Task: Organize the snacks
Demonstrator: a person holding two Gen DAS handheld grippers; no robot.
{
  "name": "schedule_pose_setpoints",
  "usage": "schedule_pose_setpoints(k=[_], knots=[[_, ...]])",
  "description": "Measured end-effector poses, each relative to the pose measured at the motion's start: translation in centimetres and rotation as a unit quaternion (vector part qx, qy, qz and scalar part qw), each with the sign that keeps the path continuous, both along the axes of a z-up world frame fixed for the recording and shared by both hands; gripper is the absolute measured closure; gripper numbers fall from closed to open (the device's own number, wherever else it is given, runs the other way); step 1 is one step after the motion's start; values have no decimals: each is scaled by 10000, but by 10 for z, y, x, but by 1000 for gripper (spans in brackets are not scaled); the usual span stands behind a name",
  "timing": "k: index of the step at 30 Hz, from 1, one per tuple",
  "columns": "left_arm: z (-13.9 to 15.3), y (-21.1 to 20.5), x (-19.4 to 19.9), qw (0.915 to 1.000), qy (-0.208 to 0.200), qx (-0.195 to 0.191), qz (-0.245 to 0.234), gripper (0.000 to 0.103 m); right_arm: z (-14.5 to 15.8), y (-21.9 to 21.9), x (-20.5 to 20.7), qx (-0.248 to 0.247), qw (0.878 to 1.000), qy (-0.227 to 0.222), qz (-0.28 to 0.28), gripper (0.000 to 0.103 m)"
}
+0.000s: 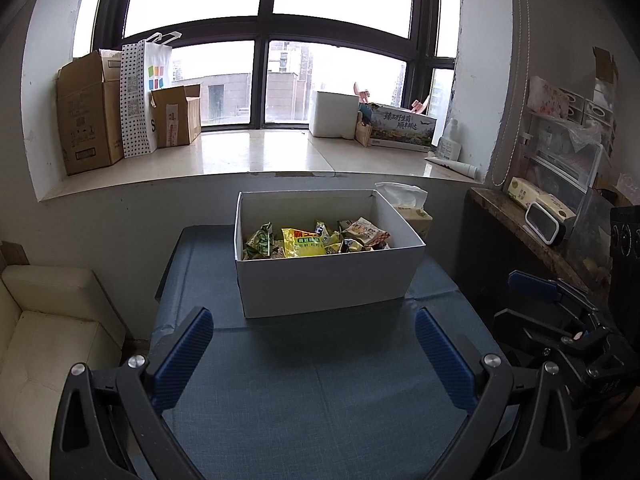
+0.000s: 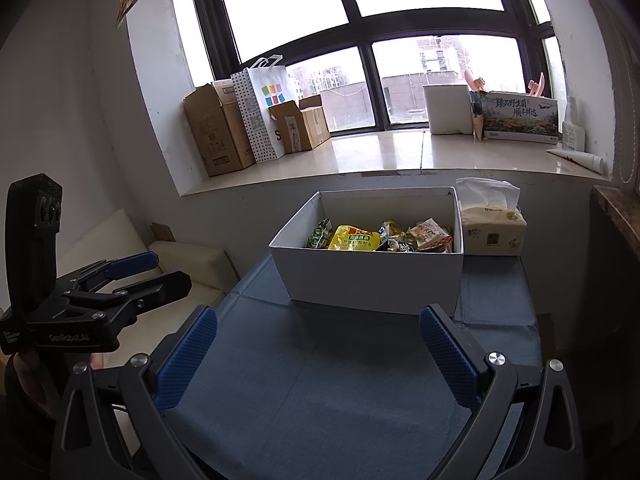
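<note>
A white open box (image 1: 320, 280) (image 2: 372, 276) stands on the blue-clothed table (image 1: 320, 380) (image 2: 320, 392). Inside lie several snack packets: a yellow bag (image 1: 302, 243) (image 2: 354, 239), a green one (image 1: 259, 240) (image 2: 319, 234) and a pale orange one (image 1: 366, 232) (image 2: 430, 234). My left gripper (image 1: 314, 322) hovers open over the cloth, short of the box's near wall, nothing between its fingers. My right gripper (image 2: 318, 320) is likewise open and empty before the box. Each gripper shows from the side in the other's view: the right (image 1: 532, 300), the left (image 2: 156, 270).
A tissue pack (image 1: 412, 208) (image 2: 492, 224) sits behind the box at its right. Cardboard boxes (image 1: 92, 112) (image 2: 220, 128), a paper bag and a printed carton (image 1: 402, 126) line the windowsill. A cream sofa (image 1: 52, 340) stands left of the table, a cluttered shelf (image 1: 540, 216) to the right.
</note>
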State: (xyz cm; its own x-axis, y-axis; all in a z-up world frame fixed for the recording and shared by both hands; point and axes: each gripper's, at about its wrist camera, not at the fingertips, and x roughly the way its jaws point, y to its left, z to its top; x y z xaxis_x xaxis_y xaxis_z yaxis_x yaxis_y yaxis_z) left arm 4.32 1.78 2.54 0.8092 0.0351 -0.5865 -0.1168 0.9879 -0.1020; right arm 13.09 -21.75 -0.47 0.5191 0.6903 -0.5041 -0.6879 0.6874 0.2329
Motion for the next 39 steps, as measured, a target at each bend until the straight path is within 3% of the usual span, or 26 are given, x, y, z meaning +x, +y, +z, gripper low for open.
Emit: schedule_pose_setpoints(k=[39], knots=[[1,-3,3,9999,-22,28,-110,0,1,-4,1,-27,10000,-37,-28,0]])
